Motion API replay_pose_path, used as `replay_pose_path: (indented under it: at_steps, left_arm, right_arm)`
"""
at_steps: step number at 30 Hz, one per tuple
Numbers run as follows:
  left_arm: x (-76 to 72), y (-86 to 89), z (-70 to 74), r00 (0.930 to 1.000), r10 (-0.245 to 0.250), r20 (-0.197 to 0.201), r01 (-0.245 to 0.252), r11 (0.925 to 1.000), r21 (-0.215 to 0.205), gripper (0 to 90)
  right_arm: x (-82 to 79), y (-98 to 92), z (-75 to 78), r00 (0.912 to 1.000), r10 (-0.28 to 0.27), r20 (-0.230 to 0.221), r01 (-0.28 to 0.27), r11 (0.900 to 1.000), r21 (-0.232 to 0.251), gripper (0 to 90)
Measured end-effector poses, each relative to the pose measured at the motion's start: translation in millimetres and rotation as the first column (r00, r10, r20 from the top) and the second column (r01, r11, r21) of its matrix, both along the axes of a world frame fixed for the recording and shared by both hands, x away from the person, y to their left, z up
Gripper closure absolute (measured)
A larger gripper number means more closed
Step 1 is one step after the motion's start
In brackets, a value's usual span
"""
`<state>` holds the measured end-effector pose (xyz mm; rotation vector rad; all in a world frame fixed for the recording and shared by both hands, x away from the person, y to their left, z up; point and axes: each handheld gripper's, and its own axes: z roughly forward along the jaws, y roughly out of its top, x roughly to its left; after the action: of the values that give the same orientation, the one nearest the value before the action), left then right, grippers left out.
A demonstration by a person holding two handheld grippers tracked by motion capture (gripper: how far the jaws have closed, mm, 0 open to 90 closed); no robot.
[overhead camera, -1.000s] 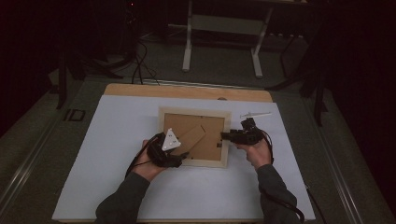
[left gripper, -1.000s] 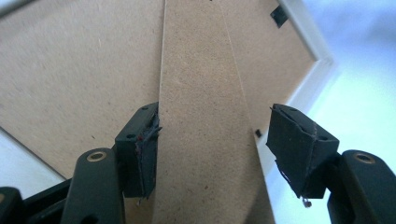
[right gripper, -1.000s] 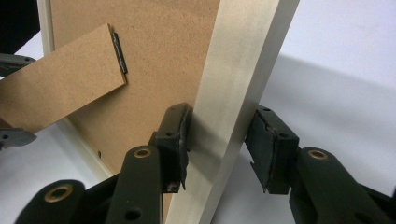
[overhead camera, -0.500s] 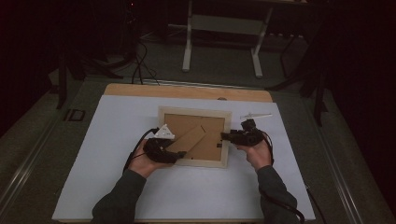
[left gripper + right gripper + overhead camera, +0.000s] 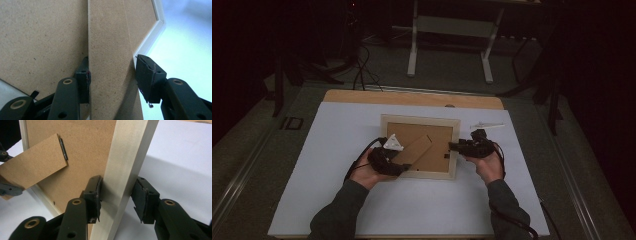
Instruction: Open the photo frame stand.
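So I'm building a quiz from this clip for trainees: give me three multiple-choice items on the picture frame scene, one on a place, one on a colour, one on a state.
1. Where does the picture frame lie?
A. face down on the white sheet
B. on the floor
C. upright against a wall

2. What colour is the frame's back board?
A. blue
B. brown
C. black

3. What stands between the jaws of the left gripper?
A. nothing
B. a cable
C. the stand leg

Answers:
1. A: the high view shows its back turned up on the sheet.
2. B: the board is brown fibreboard in all three views.
3. C: the left gripper view shows the brown leg running up between the two jaws, which have just been closing; the right gripper straddles the pale frame rail.
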<state>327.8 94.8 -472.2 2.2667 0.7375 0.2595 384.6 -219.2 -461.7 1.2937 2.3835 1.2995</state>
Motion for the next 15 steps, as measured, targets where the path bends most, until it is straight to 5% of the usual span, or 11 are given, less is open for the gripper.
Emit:
replay_pose_path:
  at_steps: [9, 15]
  left_arm:
    - [-5.1, -2.2, 0.7, 0.9985, -0.021, 0.05, 0.02, 0.9996, 0.022, 52.7]
    - [-8.2, -2.7, 1.4, 0.9962, -0.036, 0.079, 0.034, 0.9989, 0.031, 52.8]
  right_arm:
    - [0.2, 3.1, 4.3, 0.9995, 0.027, 0.019, -0.026, 0.998, -0.05, 57.5]
    - [3.8, 4.5, 3.1, 0.9975, 0.07, -0.014, -0.07, 0.997, -0.031, 50.8]
